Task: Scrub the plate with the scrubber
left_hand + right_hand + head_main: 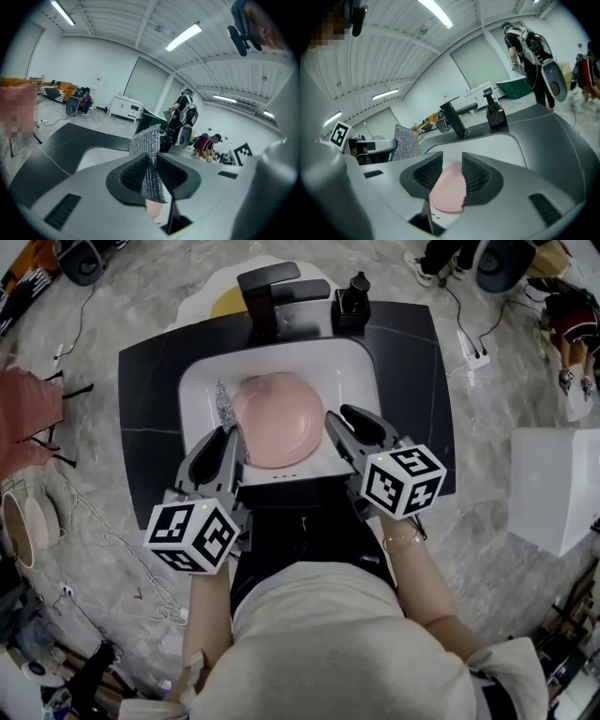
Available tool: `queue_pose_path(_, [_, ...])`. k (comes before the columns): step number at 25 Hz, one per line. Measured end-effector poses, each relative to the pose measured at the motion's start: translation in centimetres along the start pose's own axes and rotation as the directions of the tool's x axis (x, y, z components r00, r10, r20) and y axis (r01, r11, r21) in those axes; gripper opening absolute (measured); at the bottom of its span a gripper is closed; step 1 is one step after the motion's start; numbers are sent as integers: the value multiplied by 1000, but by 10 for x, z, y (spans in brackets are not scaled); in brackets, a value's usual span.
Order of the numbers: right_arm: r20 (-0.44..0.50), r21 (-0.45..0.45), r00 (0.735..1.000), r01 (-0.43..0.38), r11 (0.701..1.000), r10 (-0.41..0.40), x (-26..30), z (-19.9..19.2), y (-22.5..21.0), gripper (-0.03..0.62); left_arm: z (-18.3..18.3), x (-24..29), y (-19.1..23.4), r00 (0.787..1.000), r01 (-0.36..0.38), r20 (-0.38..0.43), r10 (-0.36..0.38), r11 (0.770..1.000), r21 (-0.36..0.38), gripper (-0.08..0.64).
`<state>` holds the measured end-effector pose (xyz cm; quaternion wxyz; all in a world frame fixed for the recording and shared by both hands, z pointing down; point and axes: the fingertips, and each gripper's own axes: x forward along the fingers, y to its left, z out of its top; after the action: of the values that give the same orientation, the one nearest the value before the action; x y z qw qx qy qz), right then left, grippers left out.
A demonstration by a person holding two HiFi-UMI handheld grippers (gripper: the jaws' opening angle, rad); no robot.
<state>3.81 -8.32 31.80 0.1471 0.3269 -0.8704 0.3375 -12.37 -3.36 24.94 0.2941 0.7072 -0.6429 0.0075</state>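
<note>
A pink plate lies in the white sink, its right rim between the jaws of my right gripper. In the right gripper view the plate fills the gap of that gripper, pads against its edge. My left gripper is shut on a silver mesh scrubber, which stands up at the plate's left rim. In the left gripper view the scrubber is pinched in that gripper, with a bit of the plate below it. From the right gripper view the scrubber shows at the left.
A black faucet and a black soap dispenser stand behind the sink on the dark counter. A white box sits on the floor to the right. People stand and sit farther off in the room.
</note>
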Motion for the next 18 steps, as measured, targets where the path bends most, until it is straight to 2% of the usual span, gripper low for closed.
queue_pose_path(7, [-55, -37, 998, 31, 999, -33, 31, 3, -4, 132, 3, 31, 23, 998, 46, -51, -45, 999, 20, 83])
queue_pose_path(12, [-81, -27, 994, 66, 997, -68, 48, -1, -14, 139, -1, 55, 32, 991, 91, -106, -84, 994, 57, 83])
queue_pose_path(15, [-109, -23, 991, 80, 997, -82, 58, -7, -19, 147, -8, 67, 34, 980, 129, -162, -111, 986, 101, 83])
queue_pose_path(18, [-131, -19, 986, 100, 995, -102, 66, -13, -26, 147, -15, 78, 35, 970, 160, -213, -121, 971, 176, 83])
